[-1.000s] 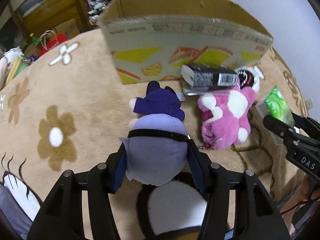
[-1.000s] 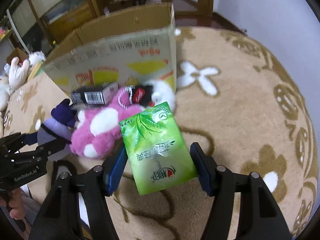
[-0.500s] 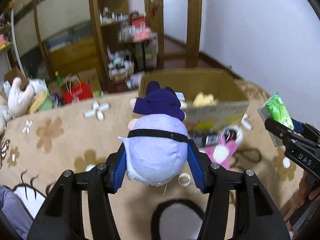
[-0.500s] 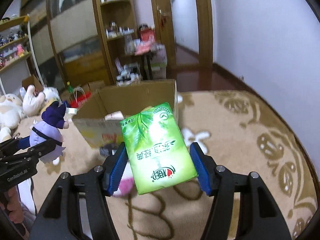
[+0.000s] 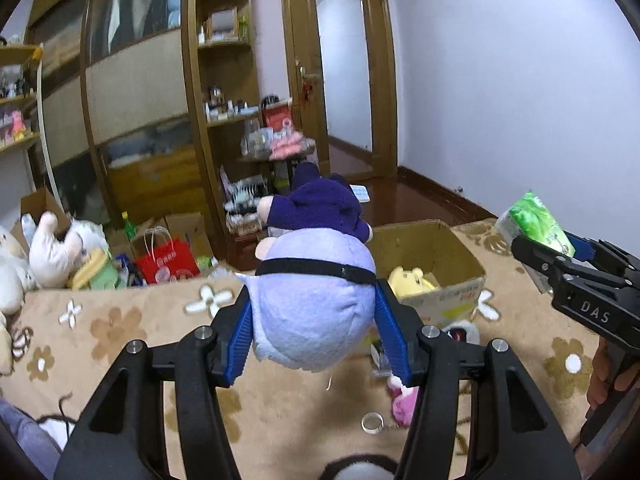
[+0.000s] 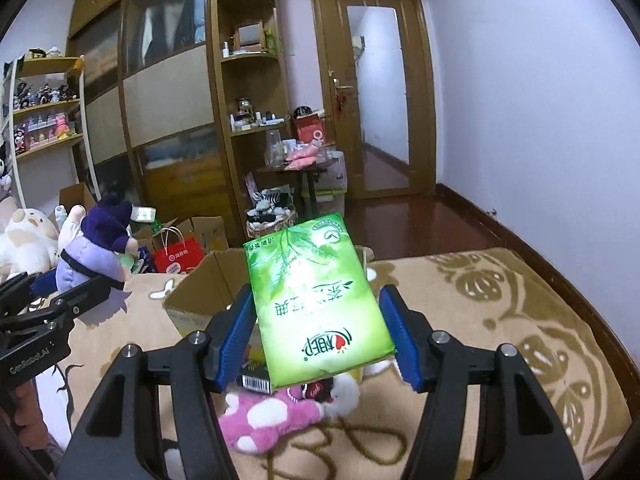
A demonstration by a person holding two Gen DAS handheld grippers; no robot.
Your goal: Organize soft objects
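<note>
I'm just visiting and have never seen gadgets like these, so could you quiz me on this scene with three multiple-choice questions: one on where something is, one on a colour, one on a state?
1. Where is the yellow plush?
A. Inside the cardboard box
B. On the wall shelf
C. In the red bag

2. What colour is the packet in the right gripper?
A. Red
B. Green
C. Black

3. What is the left gripper doing?
A. Hanging open and empty
B. Resting on the carpet
C. Clamped on a purple doll

Answers:
1 A: the yellow plush lies within the walls of the cardboard box.
2 B: the packet between the blue pads of the right gripper is bright green.
3 C: the left gripper has its pads pressed on both sides of the purple doll, held above the carpet.
</note>
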